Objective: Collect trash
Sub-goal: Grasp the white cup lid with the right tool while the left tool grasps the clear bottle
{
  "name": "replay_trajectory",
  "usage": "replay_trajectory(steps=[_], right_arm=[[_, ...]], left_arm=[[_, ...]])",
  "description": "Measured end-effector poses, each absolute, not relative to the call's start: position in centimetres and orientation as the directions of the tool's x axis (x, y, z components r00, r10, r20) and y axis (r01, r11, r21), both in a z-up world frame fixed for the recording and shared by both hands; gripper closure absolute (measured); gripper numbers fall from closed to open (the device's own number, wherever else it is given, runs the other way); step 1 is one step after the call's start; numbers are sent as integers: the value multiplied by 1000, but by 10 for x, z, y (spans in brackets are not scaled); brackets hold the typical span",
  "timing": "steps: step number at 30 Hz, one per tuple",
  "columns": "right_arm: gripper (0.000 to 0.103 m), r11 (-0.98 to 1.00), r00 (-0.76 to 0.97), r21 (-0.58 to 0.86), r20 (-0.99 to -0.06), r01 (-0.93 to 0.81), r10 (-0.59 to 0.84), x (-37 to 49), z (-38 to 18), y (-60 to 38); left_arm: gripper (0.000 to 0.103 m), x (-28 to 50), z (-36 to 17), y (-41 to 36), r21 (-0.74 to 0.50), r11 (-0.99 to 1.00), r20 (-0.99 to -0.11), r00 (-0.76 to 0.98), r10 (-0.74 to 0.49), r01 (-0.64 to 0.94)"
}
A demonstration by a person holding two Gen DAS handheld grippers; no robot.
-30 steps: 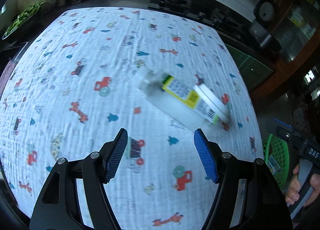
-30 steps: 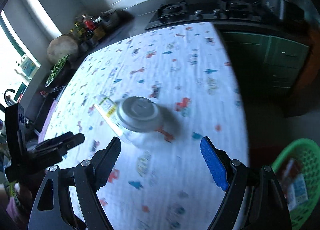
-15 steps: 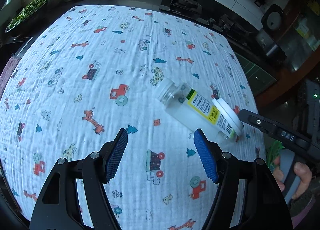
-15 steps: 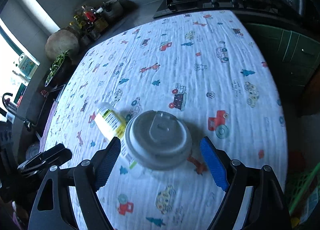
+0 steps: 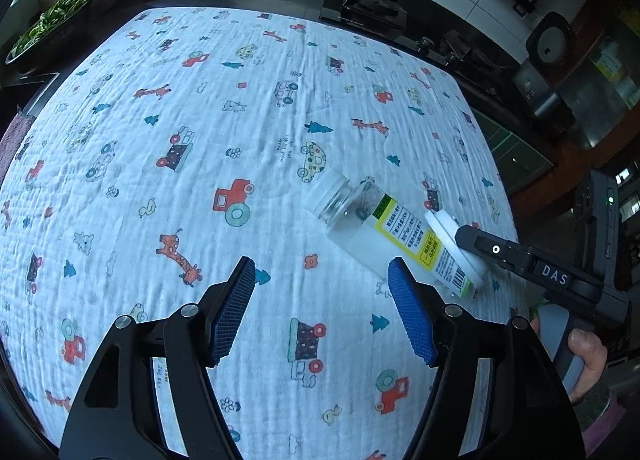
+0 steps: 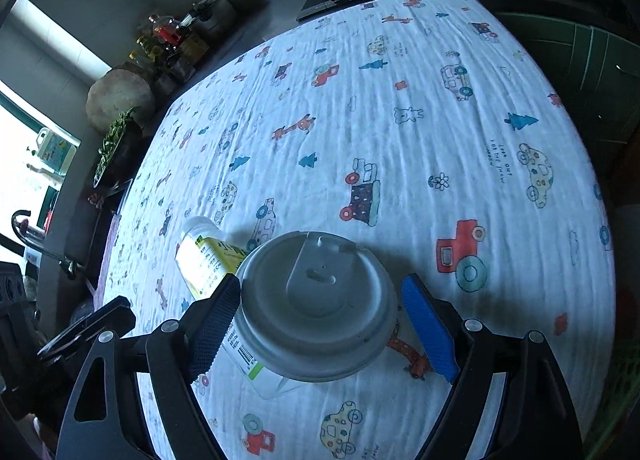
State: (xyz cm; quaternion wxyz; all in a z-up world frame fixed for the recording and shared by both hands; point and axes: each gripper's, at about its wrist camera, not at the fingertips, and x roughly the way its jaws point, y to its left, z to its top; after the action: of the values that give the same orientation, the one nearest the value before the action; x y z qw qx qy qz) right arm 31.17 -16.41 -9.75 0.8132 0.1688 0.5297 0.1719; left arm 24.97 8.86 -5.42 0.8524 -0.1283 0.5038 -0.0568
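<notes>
Right claw (image 6: 320, 324) spread around bottle (image 6: 316, 308); only left view shows left claw (image 5: 320, 308) spread, empty

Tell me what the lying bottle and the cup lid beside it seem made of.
Bottle: clear glossy plastic, probably; the cloth print shows through it, and a printed yellow label wraps it. Cup lid: thin matte white plastic by its moulded rim and sip tab.
</notes>
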Motion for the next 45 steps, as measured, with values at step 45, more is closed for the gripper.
replay_trajectory(steps=[45], right_arm=[[22, 887, 432, 404, -775, -224, 462, 285, -95, -168]], left_arm=[[35, 274, -72, 71, -335, 936, -864, 432, -261, -105]])
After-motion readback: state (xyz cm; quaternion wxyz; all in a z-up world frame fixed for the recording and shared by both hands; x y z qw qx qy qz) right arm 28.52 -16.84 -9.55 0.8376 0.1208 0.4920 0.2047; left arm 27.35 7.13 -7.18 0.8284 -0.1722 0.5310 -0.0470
